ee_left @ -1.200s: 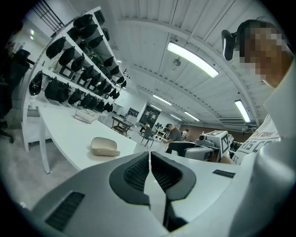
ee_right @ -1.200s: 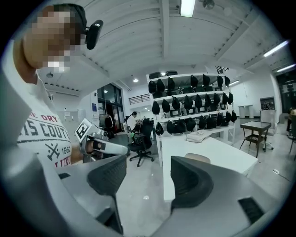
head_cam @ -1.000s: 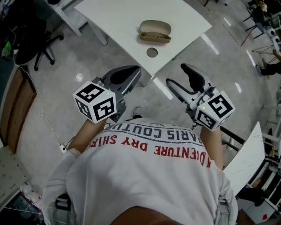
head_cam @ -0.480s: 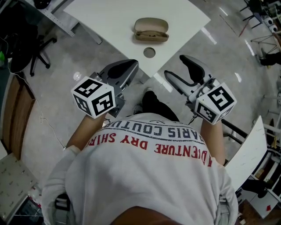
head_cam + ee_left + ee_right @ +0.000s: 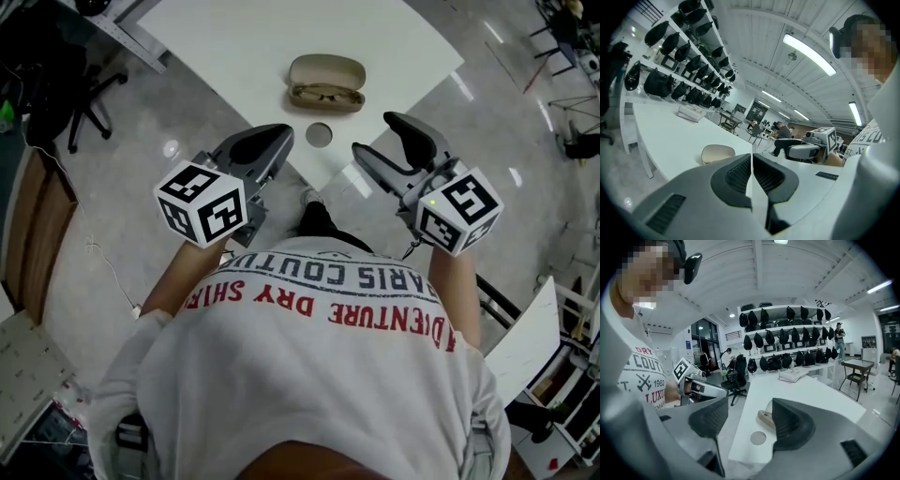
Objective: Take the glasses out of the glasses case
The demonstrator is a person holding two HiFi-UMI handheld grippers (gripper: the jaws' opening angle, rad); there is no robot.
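A beige glasses case (image 5: 326, 82) lies open on the white table (image 5: 234, 47), near its front corner, with dark-framed glasses showing in its lower half. My left gripper (image 5: 279, 137) hangs shut just off the table edge, left of the case. My right gripper (image 5: 377, 138) stands open, holding nothing, by the corner to the right. In the left gripper view the case (image 5: 717, 153) lies beyond the closed jaws of my left gripper (image 5: 751, 161). In the right gripper view the case (image 5: 765, 416) is partly hidden behind one finger (image 5: 792, 423).
A round cable hole (image 5: 319, 134) sits in the table between the case and the edge. An office chair (image 5: 70, 94) stands at the left on the grey floor. Shelves of black bags (image 5: 787, 341) and a white box (image 5: 793, 375) lie beyond the table.
The person has stepped closer to the table, so both grippers now hang nearer its front corner and the case. Neither gripper's jaws have changed.
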